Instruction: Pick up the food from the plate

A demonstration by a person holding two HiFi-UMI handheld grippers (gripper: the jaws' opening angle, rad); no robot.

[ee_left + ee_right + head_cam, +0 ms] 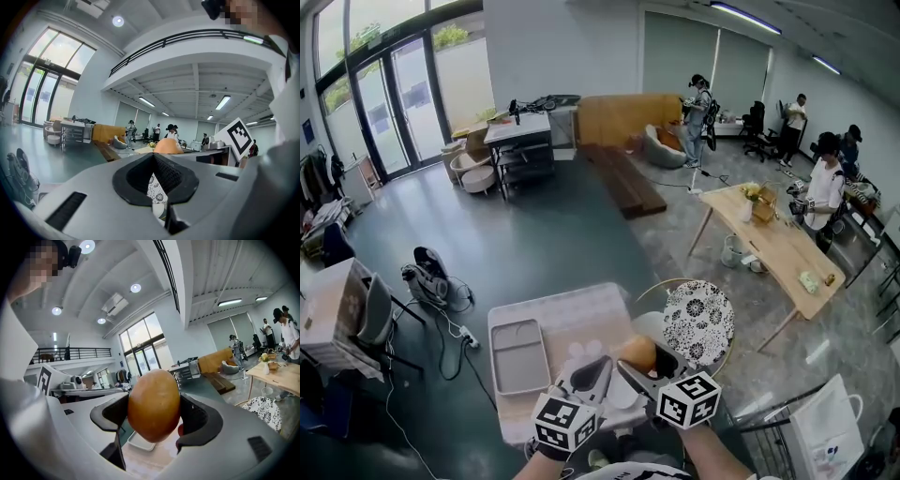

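Note:
A smooth orange-brown piece of food [637,352], egg-shaped, is held above the small cloth-covered table [572,314]. My right gripper [641,364] is shut on the food [153,405], whose sides are pressed by both dark pads. My left gripper [592,373] sits just left of it, jaws together with nothing between them. From the left gripper view the top of the food [168,146] pokes up behind the gripper [159,199]. A pale dish [623,392] lies partly hidden under both grippers.
A grey rectangular tray [517,356] lies on the table's left half. A round black-and-white patterned seat [698,322] stands right of the table. Cables and a power strip [467,336] trail on the floor to the left. People stand at a wooden table [773,246] far right.

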